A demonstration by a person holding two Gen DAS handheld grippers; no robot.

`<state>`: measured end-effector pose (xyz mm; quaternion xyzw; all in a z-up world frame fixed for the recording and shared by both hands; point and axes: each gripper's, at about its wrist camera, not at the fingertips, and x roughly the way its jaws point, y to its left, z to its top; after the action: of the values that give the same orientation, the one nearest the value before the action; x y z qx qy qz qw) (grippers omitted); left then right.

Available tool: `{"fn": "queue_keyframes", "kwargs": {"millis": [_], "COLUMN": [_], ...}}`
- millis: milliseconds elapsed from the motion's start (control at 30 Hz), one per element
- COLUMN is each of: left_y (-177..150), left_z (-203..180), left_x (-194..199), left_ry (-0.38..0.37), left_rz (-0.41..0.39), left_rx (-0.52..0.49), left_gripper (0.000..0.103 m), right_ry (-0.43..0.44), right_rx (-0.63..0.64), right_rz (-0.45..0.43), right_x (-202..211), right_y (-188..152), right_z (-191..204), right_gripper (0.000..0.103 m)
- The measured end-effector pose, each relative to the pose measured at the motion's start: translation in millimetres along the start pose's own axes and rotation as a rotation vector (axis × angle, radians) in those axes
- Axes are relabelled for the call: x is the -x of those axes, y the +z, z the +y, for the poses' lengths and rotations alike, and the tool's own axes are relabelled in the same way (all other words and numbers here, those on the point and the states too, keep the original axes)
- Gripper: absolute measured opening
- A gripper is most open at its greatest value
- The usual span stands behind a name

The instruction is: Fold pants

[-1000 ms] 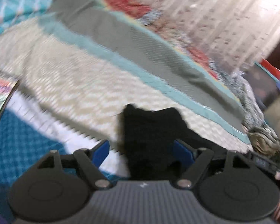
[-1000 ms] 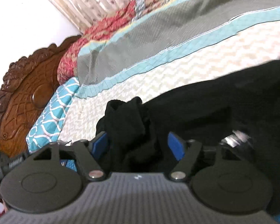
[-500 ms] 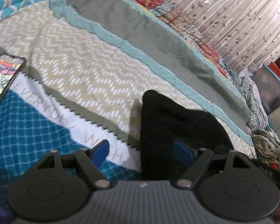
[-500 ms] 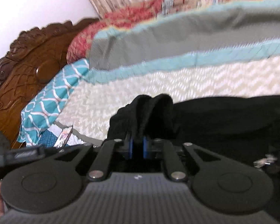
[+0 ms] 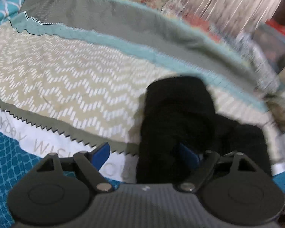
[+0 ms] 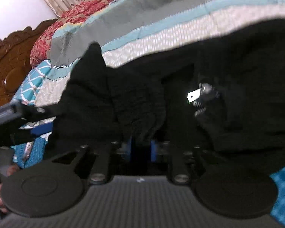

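Note:
The black pants (image 6: pixel 228 66) lie on the bed, with a shiny zipper pull (image 6: pixel 194 95) showing. My right gripper (image 6: pixel 141 148) is shut on a bunched fold of the pants, blue pads pressed on the cloth. In the left wrist view a raised hump of the black pants (image 5: pixel 176 117) sits between the blue pads of my left gripper (image 5: pixel 146 153), which is open around it without pinching. The left gripper's blue pad and black arm also show at the left edge of the right wrist view (image 6: pixel 41 129).
The bed cover has a beige zigzag band (image 5: pixel 66 79), teal and grey stripes (image 5: pixel 123 28) and a blue dotted part with white lettering (image 5: pixel 7 163). A carved wooden headboard (image 6: pixel 3 66) and a teal pillow (image 6: pixel 36 79) stand at the left. Curtains (image 5: pixel 228 5) hang behind.
My right gripper closed on the pants fold and has lifted it nearer the camera. My left gripper stays open around the pants end; its view has swung, and the phone has left the frame.

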<state>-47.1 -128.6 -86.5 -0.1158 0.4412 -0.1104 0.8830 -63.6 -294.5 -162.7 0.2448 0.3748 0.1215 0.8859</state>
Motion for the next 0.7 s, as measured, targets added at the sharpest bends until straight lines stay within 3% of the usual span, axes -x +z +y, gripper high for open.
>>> {"fn": "queue_keyframes", "kwargs": {"millis": [100, 167, 200, 400, 467, 600, 700], "left_y": [-4, -4, -3, -9, -10, -8, -8], "left_z": [10, 21, 23, 26, 29, 32, 33], "left_x": [-19, -22, -21, -20, -20, -22, -23], "left_ry": [0.089, 0.093, 0.090, 0.083, 0.068, 0.058, 0.059], "left_rz": [0.044, 0.049, 0.049, 0.029, 0.031, 0.038, 0.039], "left_rx": [0.020, 0.056, 0.057, 0.040, 0.046, 0.048, 0.047], "left_gripper": [0.082, 0.082, 0.083, 0.085, 0.085, 0.085, 0.085], "right_ry": [0.049, 0.073, 0.086, 0.150, 0.190, 0.242, 0.255], "right_rx": [0.037, 0.050, 0.054, 0.021, -0.028, -0.149, -0.161], "right_rz": [-0.033, -0.085, -0.104, -0.107, -0.063, 0.029, 0.040], "right_x": [6, 11, 11, -14, -32, -63, -72], "right_y": [11, 18, 23, 48, 56, 59, 58], "right_z": [3, 3, 3, 0, -5, -14, -6], "right_gripper": [0.040, 0.059, 0.060, 0.062, 0.068, 0.071, 0.059]}}
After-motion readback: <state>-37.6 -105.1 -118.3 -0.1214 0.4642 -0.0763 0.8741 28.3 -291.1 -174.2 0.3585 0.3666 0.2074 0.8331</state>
